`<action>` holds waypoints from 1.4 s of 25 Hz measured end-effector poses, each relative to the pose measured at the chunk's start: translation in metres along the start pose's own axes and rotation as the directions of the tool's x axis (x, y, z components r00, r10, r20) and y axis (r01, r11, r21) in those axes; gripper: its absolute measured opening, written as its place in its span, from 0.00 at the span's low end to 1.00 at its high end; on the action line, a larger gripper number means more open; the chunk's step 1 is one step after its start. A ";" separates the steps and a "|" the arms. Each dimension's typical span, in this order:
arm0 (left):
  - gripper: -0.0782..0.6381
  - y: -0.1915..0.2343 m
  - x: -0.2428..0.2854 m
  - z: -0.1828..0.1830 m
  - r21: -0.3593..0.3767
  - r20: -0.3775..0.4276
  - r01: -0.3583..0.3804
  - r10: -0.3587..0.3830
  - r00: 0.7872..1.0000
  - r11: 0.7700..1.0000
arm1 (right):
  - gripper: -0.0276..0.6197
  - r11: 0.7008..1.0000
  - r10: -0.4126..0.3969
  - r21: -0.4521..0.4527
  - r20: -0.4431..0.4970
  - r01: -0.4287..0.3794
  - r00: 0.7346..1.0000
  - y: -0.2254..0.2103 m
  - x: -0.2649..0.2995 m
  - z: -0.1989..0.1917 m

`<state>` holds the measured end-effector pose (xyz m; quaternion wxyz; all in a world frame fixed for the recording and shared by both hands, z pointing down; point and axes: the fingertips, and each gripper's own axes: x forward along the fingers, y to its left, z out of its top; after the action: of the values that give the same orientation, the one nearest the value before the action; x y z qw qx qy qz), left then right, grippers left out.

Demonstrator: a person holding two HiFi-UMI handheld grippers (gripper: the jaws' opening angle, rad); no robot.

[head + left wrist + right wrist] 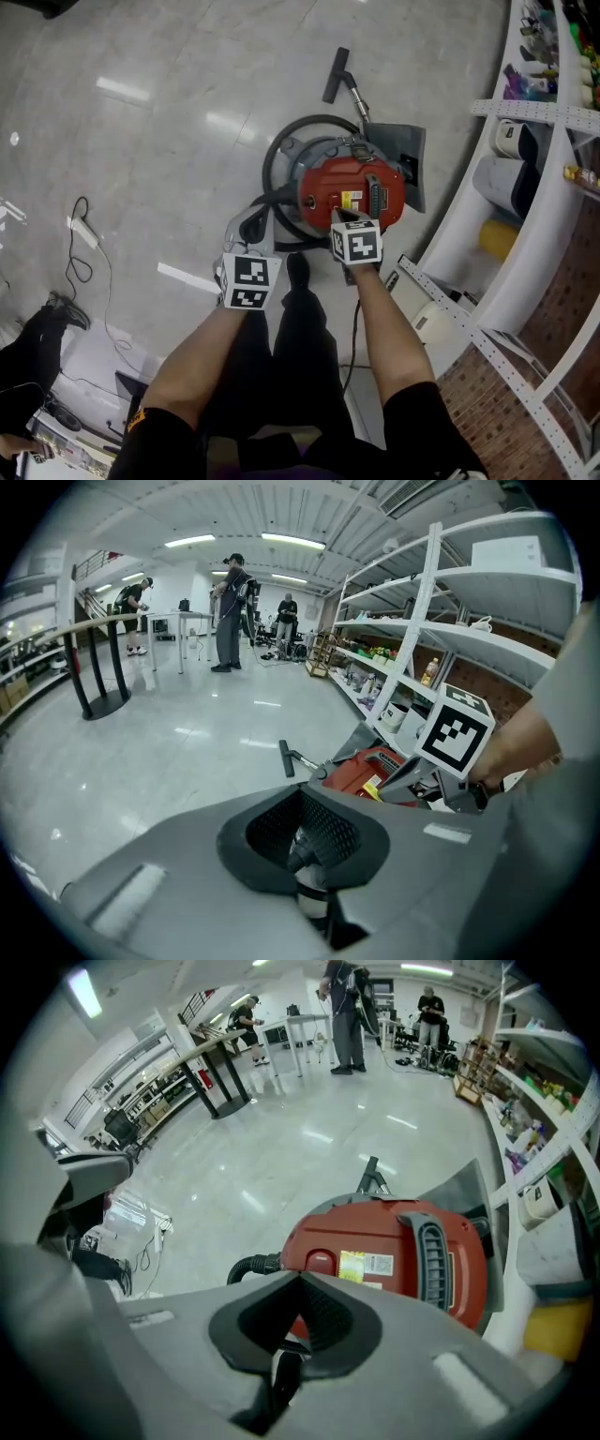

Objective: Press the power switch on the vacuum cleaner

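Observation:
The red vacuum cleaner [352, 190] stands on the pale floor beside the shelves, ringed by its black hose [274, 169]. Its floor nozzle [336, 75] lies beyond it. In the right gripper view the vacuum cleaner [394, 1246] fills the middle, with a red power switch [319, 1262] beside a yellow label [366, 1266]. My right gripper [300, 1277] is shut and empty, its tips just short of that switch, and in the head view it [339, 217] reaches the vacuum's near side. My left gripper [251, 221] hangs shut and empty to the left, over the hose. From the left gripper [302, 792] the vacuum [367, 767] shows ahead on the right.
White shelving [525, 216] with bottles and boxes curves along the right. A white cable and power strip [84, 232] lie on the floor at left. A grey panel [401, 155] stands behind the vacuum. My shoe [298, 269] is between the grippers. People [345, 1012] and tables stand far off.

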<state>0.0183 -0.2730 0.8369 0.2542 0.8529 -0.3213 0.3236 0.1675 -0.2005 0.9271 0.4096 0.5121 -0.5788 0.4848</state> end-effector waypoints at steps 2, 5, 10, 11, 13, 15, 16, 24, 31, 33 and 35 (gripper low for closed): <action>0.13 -0.001 0.001 -0.005 0.005 -0.009 0.007 -0.006 1.000 1.000 | 0.03 1.000 -0.010 -0.004 -0.017 0.010 1.000 0.000 0.005 -0.003; 0.13 -0.001 0.004 -0.011 0.010 -0.023 0.015 -0.015 1.000 1.000 | 0.03 1.000 -0.014 -0.005 -0.037 0.014 0.999 0.000 0.012 -0.004; 0.13 0.004 0.009 -0.013 0.015 -0.033 0.021 -0.020 0.999 1.000 | 0.03 0.998 -0.057 0.003 -0.092 0.058 0.994 -0.009 0.021 -0.011; 0.13 0.005 0.010 -0.013 0.017 -0.034 0.022 -0.021 0.999 1.000 | 0.03 0.998 -0.060 0.003 -0.102 0.061 0.993 -0.010 0.023 -0.013; 0.13 0.005 0.012 -0.015 0.018 -0.037 0.026 -0.025 0.999 0.999 | 0.03 0.998 -0.059 0.009 -0.108 0.061 0.992 -0.012 0.024 -0.015; 0.13 0.006 0.015 -0.015 0.016 -0.041 0.029 -0.028 0.999 0.999 | 0.03 0.998 -0.056 0.009 -0.110 0.058 0.992 -0.011 0.025 -0.016; 0.13 0.006 0.016 -0.016 0.014 -0.044 0.030 -0.029 0.999 0.999 | 0.03 0.998 -0.056 0.004 -0.115 0.056 0.992 -0.010 0.026 -0.017; 0.13 0.000 0.021 -0.011 0.016 -0.047 0.044 -0.043 0.998 0.999 | 0.03 0.998 -0.064 0.005 -0.099 0.064 0.993 -0.011 0.032 -0.028; 0.13 -0.013 0.003 -0.001 0.016 -0.038 0.038 -0.038 0.999 0.999 | 0.03 0.998 -0.055 0.040 -0.083 0.058 0.995 -0.008 0.000 -0.044; 0.13 -0.021 -0.005 0.006 0.016 -0.032 0.038 -0.037 0.999 0.999 | 0.03 0.998 -0.039 0.044 -0.070 0.042 0.997 -0.005 -0.013 -0.047; 0.13 -0.031 -0.016 0.012 0.027 -0.026 0.039 -0.038 0.999 0.999 | 0.03 0.999 -0.010 0.053 -0.053 0.012 0.999 0.000 -0.027 -0.051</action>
<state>0.0360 -0.2538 0.8105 0.2528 0.8582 -0.2971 0.3337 0.1702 -0.1454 0.9110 0.4137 0.5130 -0.5517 0.5113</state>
